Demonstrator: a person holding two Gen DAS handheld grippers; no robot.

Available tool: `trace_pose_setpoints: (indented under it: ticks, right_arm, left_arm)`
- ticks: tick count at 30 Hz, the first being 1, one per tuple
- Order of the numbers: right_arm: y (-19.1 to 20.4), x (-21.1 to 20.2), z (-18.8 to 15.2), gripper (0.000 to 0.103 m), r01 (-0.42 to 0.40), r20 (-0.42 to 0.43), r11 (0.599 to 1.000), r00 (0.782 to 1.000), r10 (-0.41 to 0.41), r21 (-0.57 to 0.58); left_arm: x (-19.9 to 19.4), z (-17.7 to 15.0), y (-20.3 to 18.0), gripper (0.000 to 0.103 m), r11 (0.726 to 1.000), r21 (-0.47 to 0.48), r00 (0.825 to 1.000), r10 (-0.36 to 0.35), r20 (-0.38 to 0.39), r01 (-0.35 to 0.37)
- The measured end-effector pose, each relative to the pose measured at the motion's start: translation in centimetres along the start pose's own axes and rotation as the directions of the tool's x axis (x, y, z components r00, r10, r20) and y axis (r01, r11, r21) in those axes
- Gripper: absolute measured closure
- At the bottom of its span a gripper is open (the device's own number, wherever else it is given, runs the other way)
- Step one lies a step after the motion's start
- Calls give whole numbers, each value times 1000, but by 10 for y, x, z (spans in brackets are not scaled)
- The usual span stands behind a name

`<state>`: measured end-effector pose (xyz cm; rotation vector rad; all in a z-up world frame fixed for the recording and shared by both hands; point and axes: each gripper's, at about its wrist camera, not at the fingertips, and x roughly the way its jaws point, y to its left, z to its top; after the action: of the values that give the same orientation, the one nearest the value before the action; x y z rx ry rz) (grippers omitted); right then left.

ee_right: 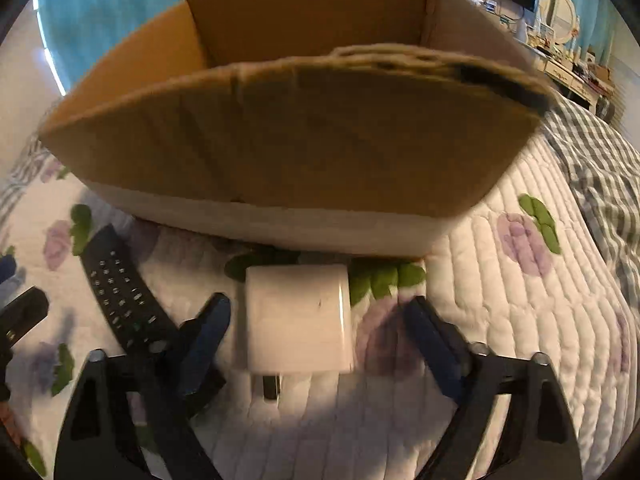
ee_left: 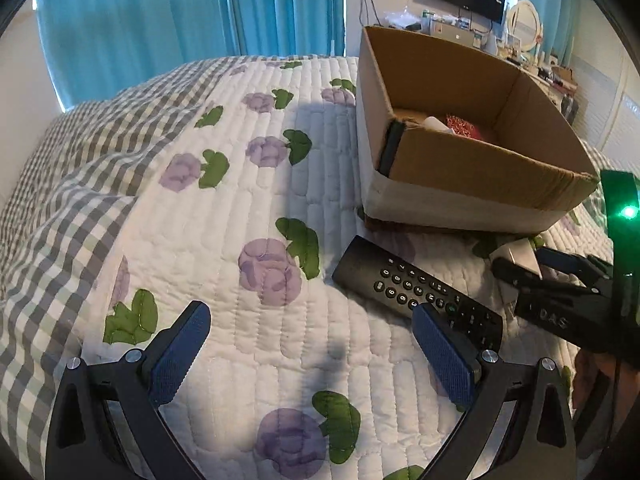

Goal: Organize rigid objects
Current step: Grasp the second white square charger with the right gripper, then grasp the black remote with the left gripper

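Note:
A black remote control (ee_left: 416, 286) lies on the quilted bed, in front of an open cardboard box (ee_left: 472, 168). My left gripper (ee_left: 312, 316) is open and empty, its right finger next to the remote's near end. In the right wrist view my right gripper (ee_right: 320, 312) is open around a white power adapter (ee_right: 298, 316) lying on the quilt just before the box (ee_right: 288, 140); the fingers do not touch it. The remote (ee_right: 124, 296) lies left of it. The right gripper also shows in the left wrist view (ee_left: 560, 300).
The box holds a red item (ee_left: 460, 124) and other things, partly hidden. The quilt (ee_left: 256, 184) has purple flowers and a grey checked border. Blue curtains (ee_left: 160, 20) hang behind; a cluttered dresser (ee_left: 520, 52) and TV stand at the far right.

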<state>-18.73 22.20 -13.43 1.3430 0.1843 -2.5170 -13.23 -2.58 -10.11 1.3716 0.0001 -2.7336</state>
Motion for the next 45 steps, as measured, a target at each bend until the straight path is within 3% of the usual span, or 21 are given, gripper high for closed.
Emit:
trace_pose_setpoints:
  ticks: [1,5,11,13,16,18,19,20,21,24,26,30,33,45]
  right_arm:
    - [2,-1,0,53,-16,-3,1000,1000,16,-15]
    - [-1,-19,-6,53,-42,7,999,999,42,-27]
    - [-35,-50,-23,53,-10,42,998,999,8,64]
    - [-41,-53,-22,53,-18,46,996,999,14,91]
    - [-47,-56,-22,53,-31,48,993,999,25,113]
    - [-49,-55,-24,53,-35,42,992,999,30,118]
    - [-49,-56,-20,53,-38,34,993,999,35,115]
    - [-44,-56,-23,53,-39,29,993,999,36,111]
    - [-39,-53,-21,53,-37,23,994,999,35,105]
    - [-32,-51,-21,53,-31,18,996,999,30,87]
    - [-31,-52,-22,53,-31,19,996,999,30,84]
    - [-27,-55,-28,53,-19,12,997,1000,18,73]
    - [-21,-60,-32,53,-13,8,998,1000,13,56]
    - [-6,-122,-31,53,-30,108,999,994,26,39]
  left_arm:
    - [-2,0,-3,1,1000,3,1000,-3,-2,3]
    - [-11,3,-21,0,998,-34,998,-61,-2,61]
    - [6,6,-62,0,999,-43,999,-24,-31,22]
    - [26,6,-68,1,997,-78,997,-13,-81,7]
    - [53,4,-65,2,981,-191,987,-55,-151,26]
    - [60,5,-69,4,982,-190,990,-25,-142,-2]
    - [64,8,-76,10,989,-147,992,-10,-129,-9]
    - [66,9,-82,23,993,-117,992,-2,-128,-13]
    - [68,10,-84,24,994,-107,992,-9,-125,-5]
    - [63,9,-77,39,989,-143,991,-57,-122,39]
    - [56,8,-67,57,985,-152,988,-102,-118,83]
    - [36,5,-52,74,983,-128,981,-149,-126,133]
    - [11,5,-45,82,981,-92,980,-176,-88,168]
    - [-68,7,-44,82,984,53,984,-174,41,171]
